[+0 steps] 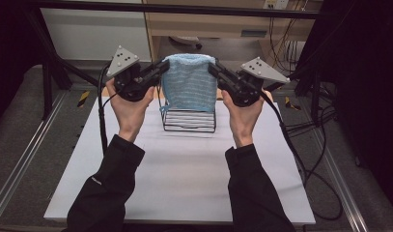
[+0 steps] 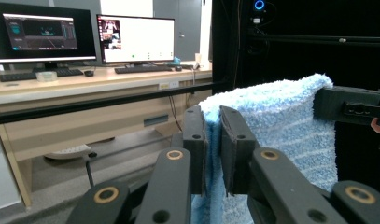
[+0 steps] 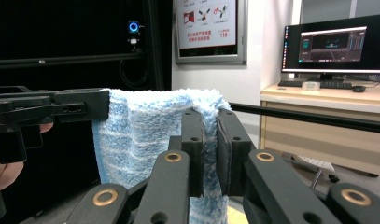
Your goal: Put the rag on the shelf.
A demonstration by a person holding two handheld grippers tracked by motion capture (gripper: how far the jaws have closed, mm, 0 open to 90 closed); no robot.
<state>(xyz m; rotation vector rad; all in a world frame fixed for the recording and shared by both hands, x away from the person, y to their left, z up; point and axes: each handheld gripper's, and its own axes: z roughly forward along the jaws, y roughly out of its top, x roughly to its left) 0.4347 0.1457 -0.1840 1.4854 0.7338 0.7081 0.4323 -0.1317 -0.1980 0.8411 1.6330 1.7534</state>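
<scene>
L gripper [image 1: 161,67] & R gripper [image 1: 214,67] each clamp a top corner of blue towel [image 1: 189,82], held up over wire rack [image 1: 189,120] on counter [image 1: 184,169].

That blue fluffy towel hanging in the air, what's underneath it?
Under the blue fluffy striped towel stands a black wire rack on the white table. The towel's lower edge covers the rack's top, so anything there is hidden.

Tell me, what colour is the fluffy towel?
The towel is light blue with faint white stripes, clearest in the right gripper view.
</scene>
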